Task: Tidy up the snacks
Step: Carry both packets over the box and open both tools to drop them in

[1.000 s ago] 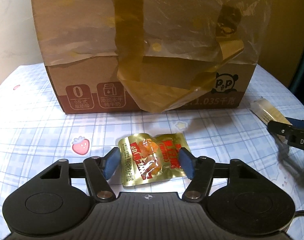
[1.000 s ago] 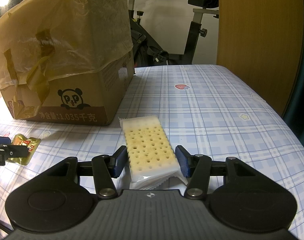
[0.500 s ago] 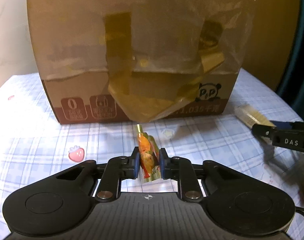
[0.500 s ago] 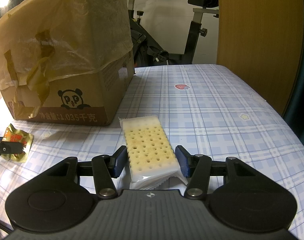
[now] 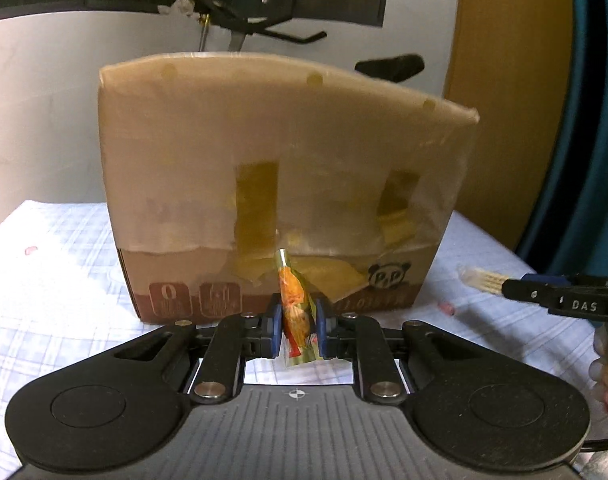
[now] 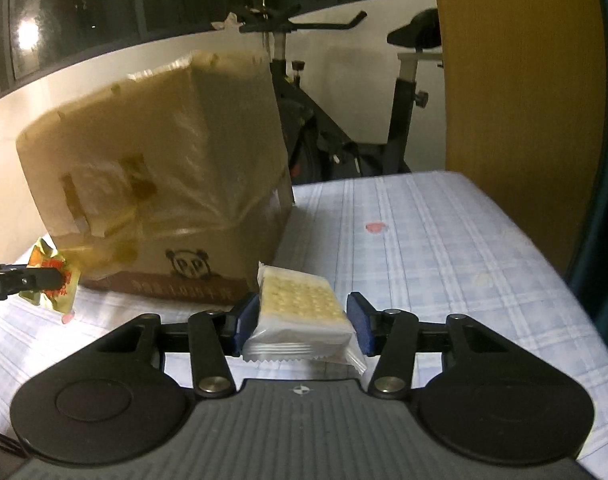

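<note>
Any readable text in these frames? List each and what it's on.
"DAS": side of the right gripper.
"P&P": panda logo on the cardboard box.
"0": brown badge on the box, left wrist view.
The box's bottom print and the foil snack packet are too blurred to read.

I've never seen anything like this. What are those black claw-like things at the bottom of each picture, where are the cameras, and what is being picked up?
There is no robot here: a person holds a hand-held two-finger gripper in each hand, and a wide-angle camera on each looks forward along its fingers.

The left camera shows the left gripper shut on a gold foil snack packet, pinched narrow and lifted. The right camera shows the right gripper, whose jaws have just been closing, holding a clear-wrapped cracker pack clear of the table.

Both hang over a checked tablecloth bearing a cardboard box covered in plastic film and tape. Each gripper also shows at the edge of the other's picture. An exercise bike stands behind.
</note>
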`<state>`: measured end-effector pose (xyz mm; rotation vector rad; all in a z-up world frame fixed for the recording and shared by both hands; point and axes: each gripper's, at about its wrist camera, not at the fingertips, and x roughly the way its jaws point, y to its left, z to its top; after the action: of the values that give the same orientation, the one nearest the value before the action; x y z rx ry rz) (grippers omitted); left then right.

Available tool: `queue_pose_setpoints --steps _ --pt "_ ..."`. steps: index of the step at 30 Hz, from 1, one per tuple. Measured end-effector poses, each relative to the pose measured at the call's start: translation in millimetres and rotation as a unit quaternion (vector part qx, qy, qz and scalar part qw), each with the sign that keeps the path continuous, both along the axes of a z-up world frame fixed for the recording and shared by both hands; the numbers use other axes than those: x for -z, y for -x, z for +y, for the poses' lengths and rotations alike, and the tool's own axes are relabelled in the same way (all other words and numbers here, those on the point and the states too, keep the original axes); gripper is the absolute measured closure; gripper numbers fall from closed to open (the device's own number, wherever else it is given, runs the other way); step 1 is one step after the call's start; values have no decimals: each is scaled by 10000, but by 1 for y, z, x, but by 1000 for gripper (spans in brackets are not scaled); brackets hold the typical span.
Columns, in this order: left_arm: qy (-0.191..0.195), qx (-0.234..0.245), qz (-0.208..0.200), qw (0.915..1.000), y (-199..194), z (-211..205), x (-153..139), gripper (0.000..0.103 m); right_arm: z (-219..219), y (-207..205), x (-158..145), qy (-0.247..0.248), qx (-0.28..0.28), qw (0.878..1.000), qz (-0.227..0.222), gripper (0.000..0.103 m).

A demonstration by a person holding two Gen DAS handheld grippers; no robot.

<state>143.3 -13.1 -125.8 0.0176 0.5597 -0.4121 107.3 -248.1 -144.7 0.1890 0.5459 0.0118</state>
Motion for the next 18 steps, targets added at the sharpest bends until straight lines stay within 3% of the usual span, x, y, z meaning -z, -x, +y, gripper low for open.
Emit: queue_pose_setpoints --steps 8,18 --pt "269 52 -161 9995 9 14 -19 85 5 9 -17 -42 -7 9999 -105 52" --pt "590 237 -842 9944 15 29 -73 85 -1 21 -84 -104 -15 9955 -946 52"
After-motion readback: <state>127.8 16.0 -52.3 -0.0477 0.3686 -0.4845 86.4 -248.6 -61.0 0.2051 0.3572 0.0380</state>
